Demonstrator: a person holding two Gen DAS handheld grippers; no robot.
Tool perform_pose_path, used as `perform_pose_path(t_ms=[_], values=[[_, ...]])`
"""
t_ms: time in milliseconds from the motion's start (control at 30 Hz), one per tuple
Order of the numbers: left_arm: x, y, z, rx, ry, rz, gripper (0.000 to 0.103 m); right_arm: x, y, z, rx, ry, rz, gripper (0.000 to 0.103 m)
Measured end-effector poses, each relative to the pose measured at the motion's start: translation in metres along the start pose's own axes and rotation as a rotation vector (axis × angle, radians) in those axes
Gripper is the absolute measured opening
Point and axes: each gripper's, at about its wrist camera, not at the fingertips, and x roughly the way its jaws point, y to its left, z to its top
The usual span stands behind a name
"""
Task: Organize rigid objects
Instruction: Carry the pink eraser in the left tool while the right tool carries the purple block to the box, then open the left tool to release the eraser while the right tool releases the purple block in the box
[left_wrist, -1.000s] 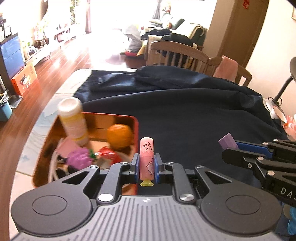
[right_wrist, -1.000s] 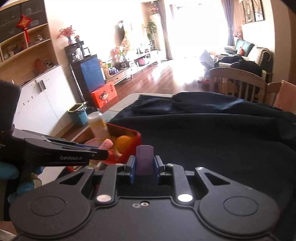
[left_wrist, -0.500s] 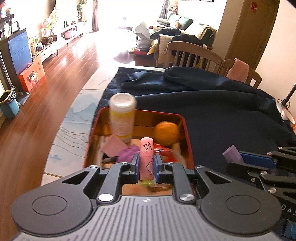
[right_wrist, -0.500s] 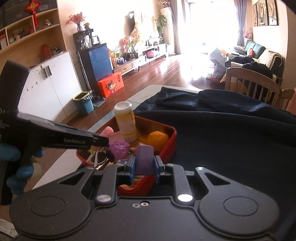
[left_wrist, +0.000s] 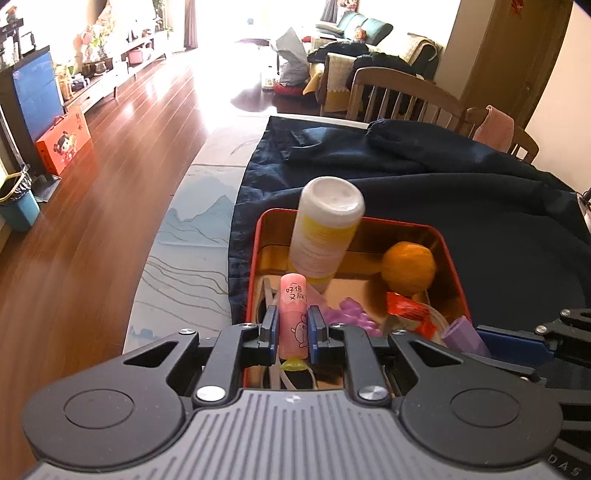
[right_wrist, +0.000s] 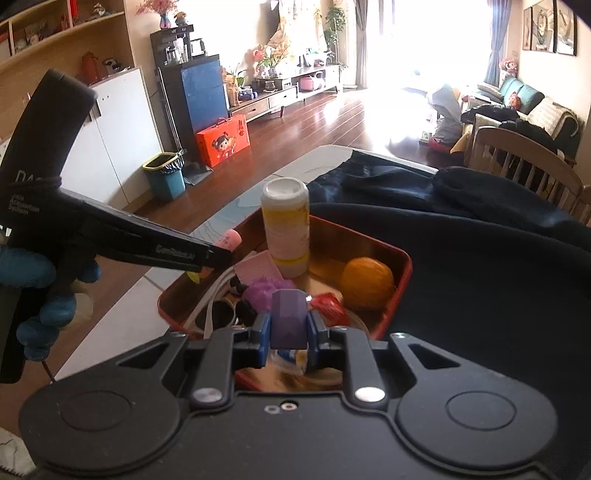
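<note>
A: Held items first. Left tool (left_wrist: 291, 328), what's in it?
B: Pink tube (left_wrist: 293, 317) with a printed cartoon, upright, blue pads clamped on both its sides, a yellow-green end poking out below. It hangs over the near left part of the red tin (left_wrist: 456, 280).
A: Right tool (right_wrist: 289, 329)?
B: Clamped on a purple block (right_wrist: 289, 321), faceted top, over the tin's near edge. In the left wrist view the block shows at the near right corner of the tin.
A: Tin contents?
B: White-capped yellow bottle (left_wrist: 325, 232) standing at the far left, tilted a bit in the fisheye. Orange (left_wrist: 408, 267) at the far right, against the wall. Between them and nearer: a purple bumpy toy (right_wrist: 264, 291), a pink card (right_wrist: 258, 267) just beside the bottle's base, a red wrapper (right_wrist: 328, 306) near the orange. White cord (right_wrist: 212, 297) and something black at the near left, can't tell what.
A: Surface?
B: Tin sits on a dark navy cloth (left_wrist: 498, 221) spread over the desk (left_wrist: 184, 251), whose pale mountain-print top shows left of the cloth.
A: Person?
B: Blue-gloved hand (right_wrist: 33, 288) around the left tool's handle, far left in the right wrist view.
A: Background?
B: Wooden chair (left_wrist: 406, 96) beyond the desk's far end, wood floor, teal bin (right_wrist: 164, 177), orange box (right_wrist: 221, 142).
</note>
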Motion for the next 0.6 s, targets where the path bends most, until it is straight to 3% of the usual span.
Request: perform_pose_path(t_ms=[300,600], values=[[0.026,0.002,0.007,0.051,0.033,-0.042,0.016,0.041,0.003,0.013,-0.004,0.048,-0.057,0.02],[0.042,-0.001,0.006,0.083,0.065,-0.07,0.016,0.055,0.006,0.01,-0.021,0.093,-0.08,0.02]])
